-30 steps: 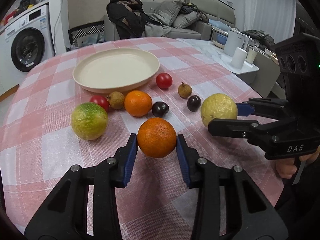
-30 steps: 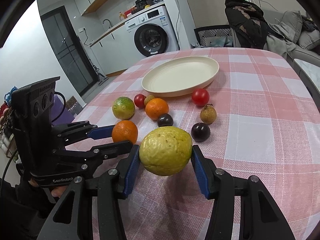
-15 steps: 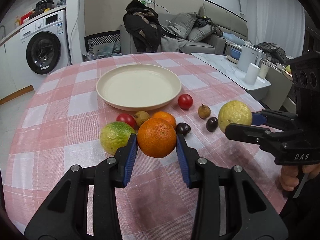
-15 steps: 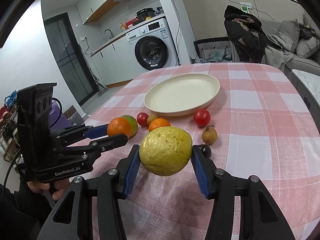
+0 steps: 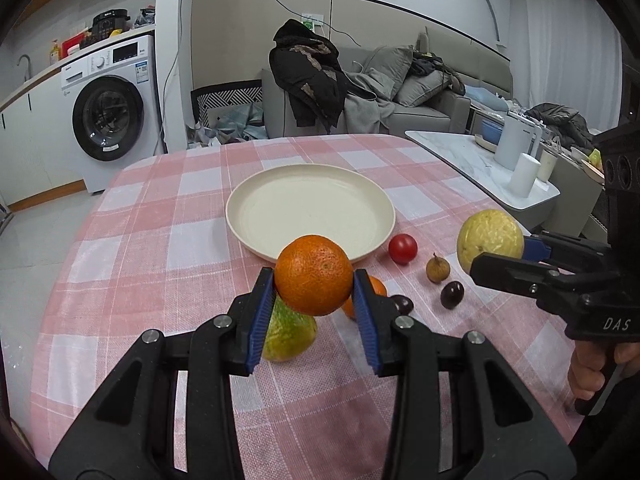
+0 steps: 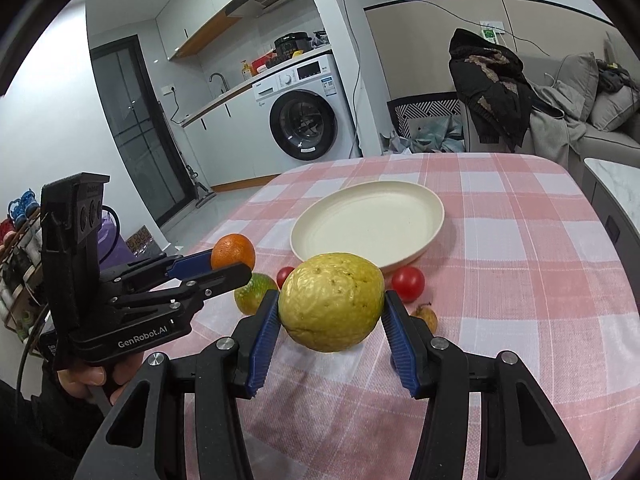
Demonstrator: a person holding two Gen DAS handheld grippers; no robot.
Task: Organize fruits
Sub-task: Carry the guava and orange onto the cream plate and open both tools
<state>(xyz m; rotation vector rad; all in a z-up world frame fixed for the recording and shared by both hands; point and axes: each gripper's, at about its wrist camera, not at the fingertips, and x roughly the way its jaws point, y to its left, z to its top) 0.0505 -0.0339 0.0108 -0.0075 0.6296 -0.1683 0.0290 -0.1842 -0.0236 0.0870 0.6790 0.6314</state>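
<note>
Two fruits aloft above a pink checked tablecloth (image 5: 160, 248): an orange (image 5: 314, 275) pinched at its widest girth by the left gripper (image 5: 314, 292), a bumpy yellow guava (image 6: 331, 301) clamped likewise in the right gripper (image 6: 331, 320). Empty cream plate (image 5: 240, 216) just beyond, smaller fruits scattered near its rim. Likely light, firm-skinned, round enough to roll; guava probably bruisable under a hard squeeze.

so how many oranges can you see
2. One orange is held off the table in the left claw. The second orange lies on the checked cloth just behind that claw's right finger, mostly covered, so another could be hidden there.
</note>
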